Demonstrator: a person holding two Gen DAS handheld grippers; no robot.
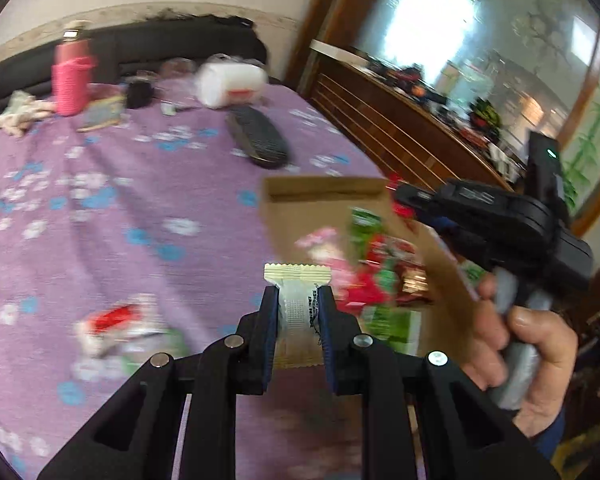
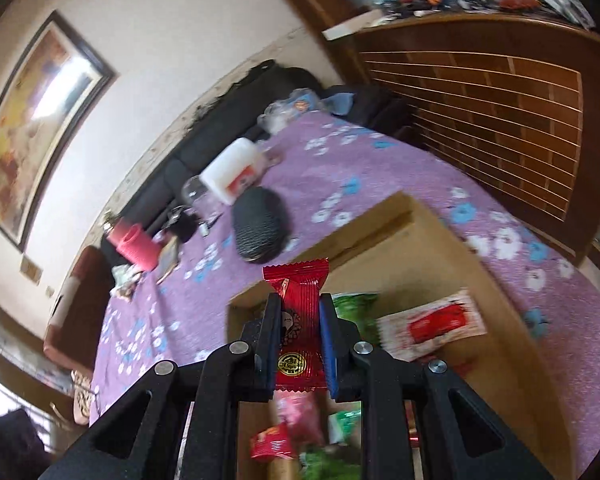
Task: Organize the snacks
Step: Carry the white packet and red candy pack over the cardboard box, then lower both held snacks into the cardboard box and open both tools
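My left gripper is clamped on a pale cream snack packet; the packet stands lengthwise between the pads, its crimped end poking past the fingertips. My right gripper is clamped on a red snack packet the same way, its zigzag top edge clear of the tips and its gold seal lower between the pads. The cardboard box of mixed snacks sits on the purple flowered cloth, under the red packet and just right of the cream one.
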